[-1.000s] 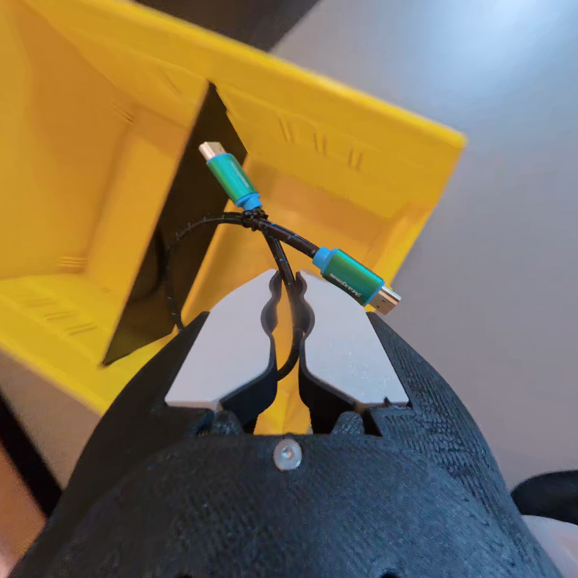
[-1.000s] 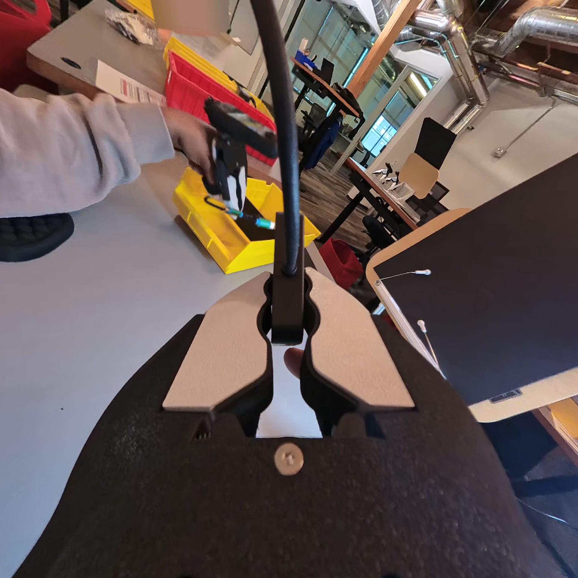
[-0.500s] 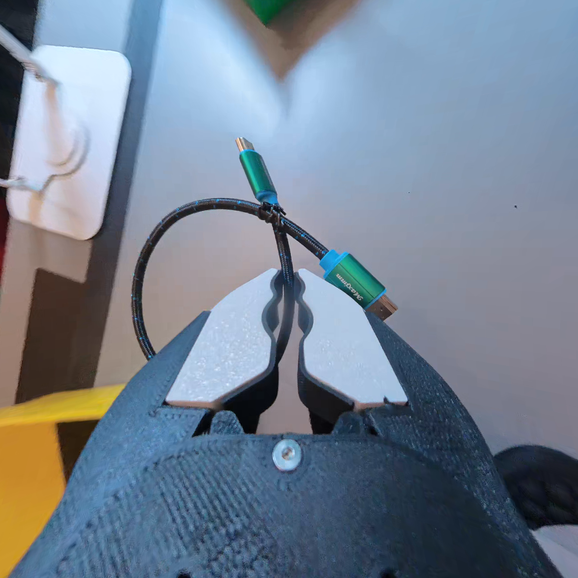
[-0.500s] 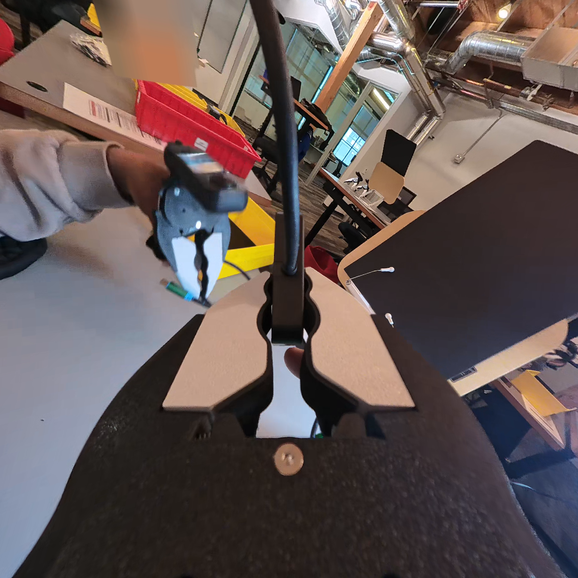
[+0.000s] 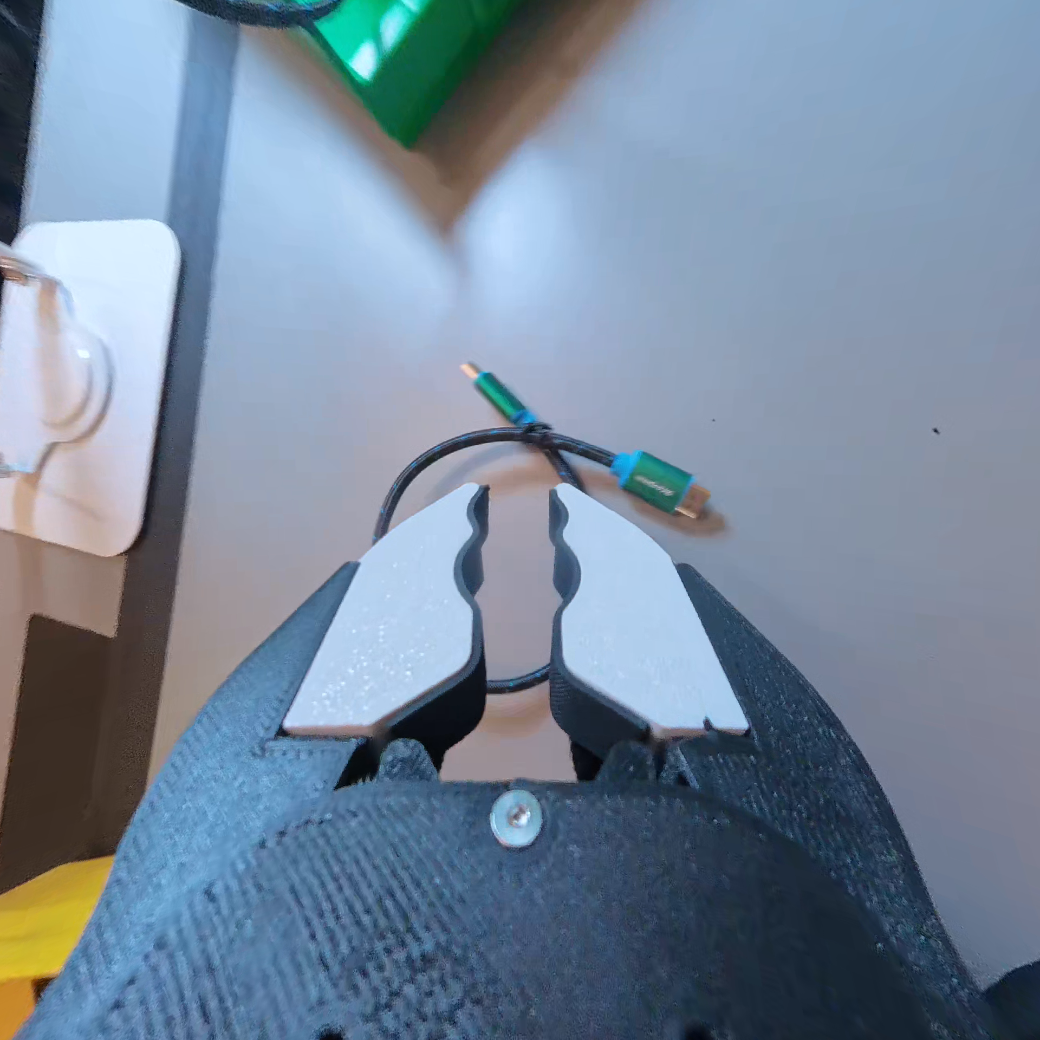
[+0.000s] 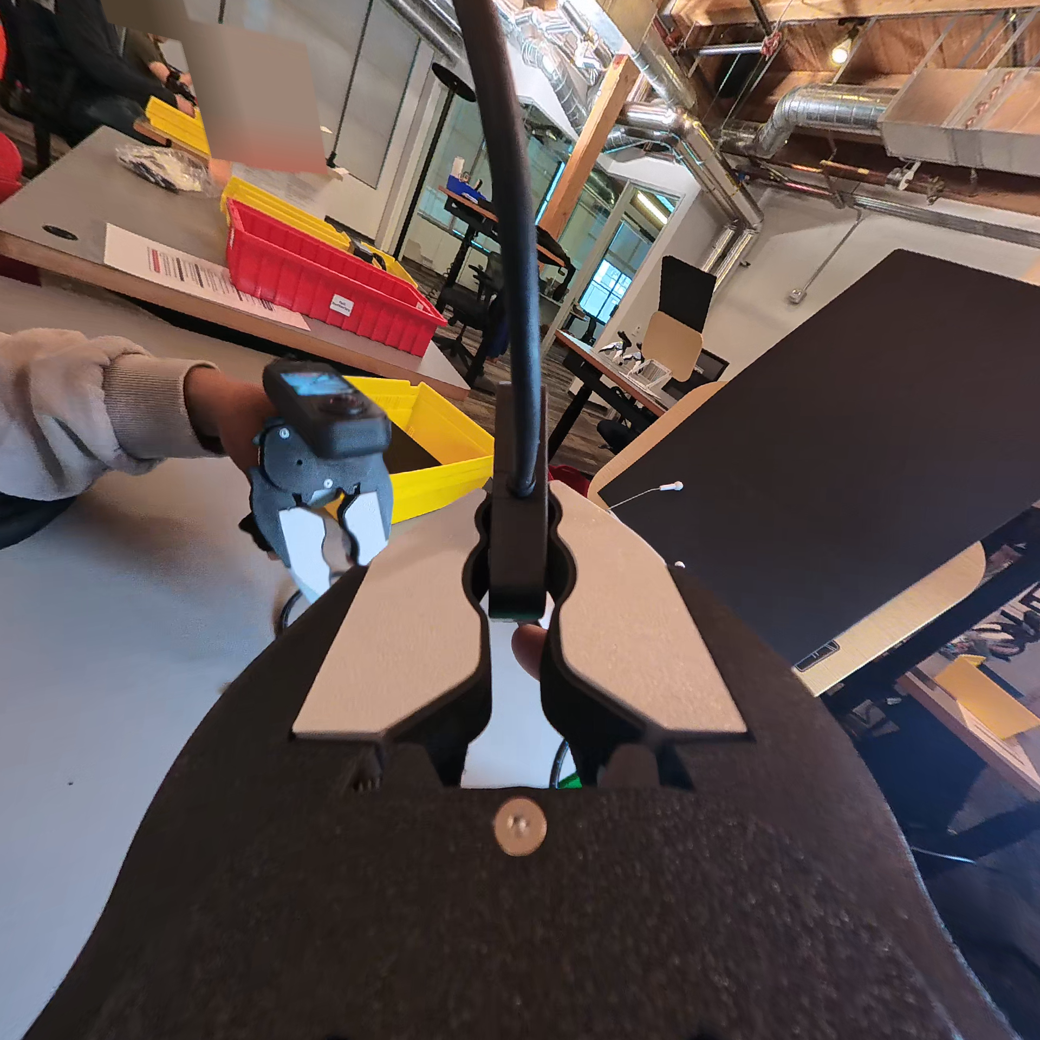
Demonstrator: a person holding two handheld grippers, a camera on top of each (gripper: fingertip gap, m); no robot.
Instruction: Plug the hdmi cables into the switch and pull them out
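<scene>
HDMI cable (image 5: 568, 450) lies below the left gripper's (image 5: 518, 495) parted jaws; right gripper (image 6: 518, 501) clamps a black plug (image 6: 518, 540).

A grey surface (image 6: 112, 647) carries a yellow bin (image 6: 444, 456). Behind the bin, on another table, sits a red bin (image 6: 315, 281), a printed sheet (image 6: 197, 276) lying just left of it. Right of the yellow bin stands a dark board (image 6: 844, 450).

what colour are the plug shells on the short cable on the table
Green with blue collars on the plug shells of the short cable; clearest in the left wrist view.
</scene>
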